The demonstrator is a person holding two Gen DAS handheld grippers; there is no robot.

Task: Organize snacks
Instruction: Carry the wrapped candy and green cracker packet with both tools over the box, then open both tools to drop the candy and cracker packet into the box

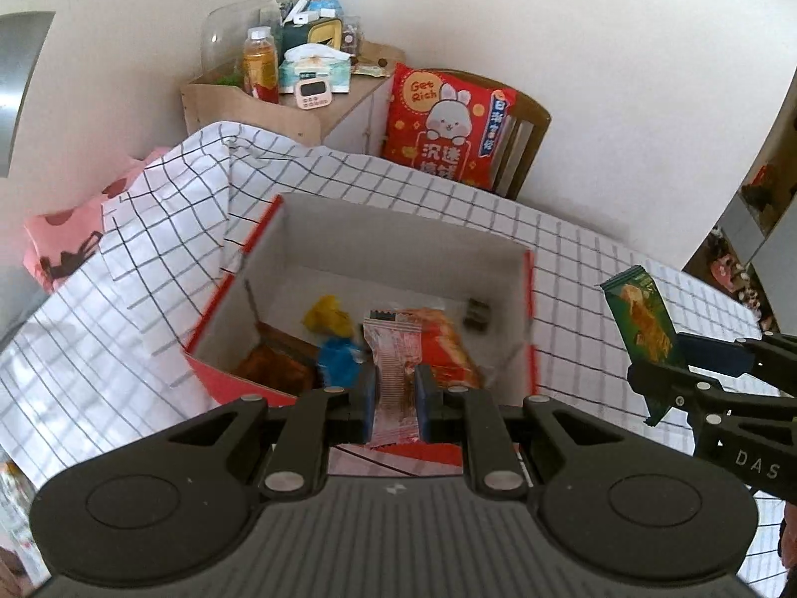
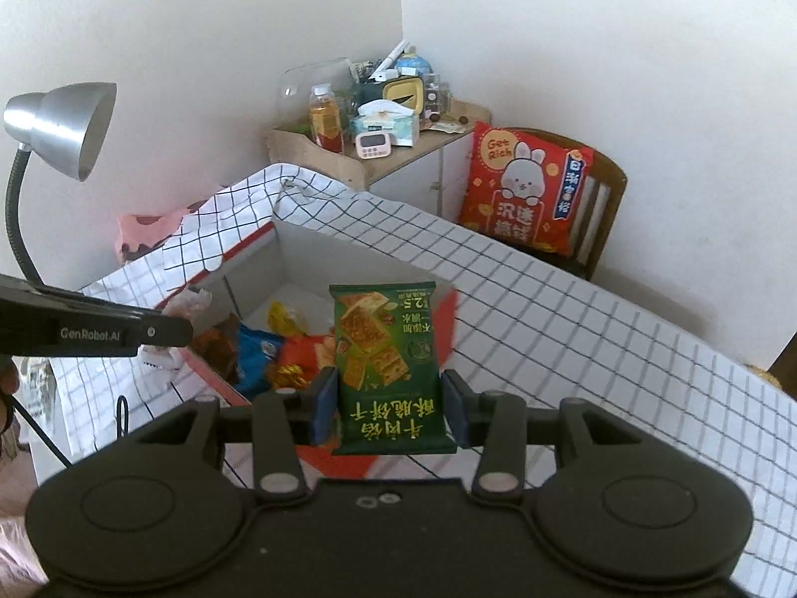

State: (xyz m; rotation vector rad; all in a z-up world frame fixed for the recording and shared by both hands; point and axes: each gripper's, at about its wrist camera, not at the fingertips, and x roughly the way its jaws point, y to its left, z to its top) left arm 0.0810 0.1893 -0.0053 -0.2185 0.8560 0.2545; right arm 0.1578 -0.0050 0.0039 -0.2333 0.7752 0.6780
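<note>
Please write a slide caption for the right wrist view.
Right gripper holds a green cracker packet above the red snack box.

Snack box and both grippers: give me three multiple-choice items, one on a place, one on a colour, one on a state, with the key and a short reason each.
1. Where does the snack box stand?
A. on the checked cloth
B. on the wooden chair
C. on the corner shelf

2. What colour is the packet in the right gripper?
A. blue
B. green
C. yellow

3. What is the left gripper doing?
A. standing open over the box
B. gripping the box wall
C. shut on a thin red-and-white packet

Key: 1 A, the checked cloth lies all around the box. 2 B, the green packet stands between the fingers. 3 C, both fingers press the red-and-white packet.
</note>
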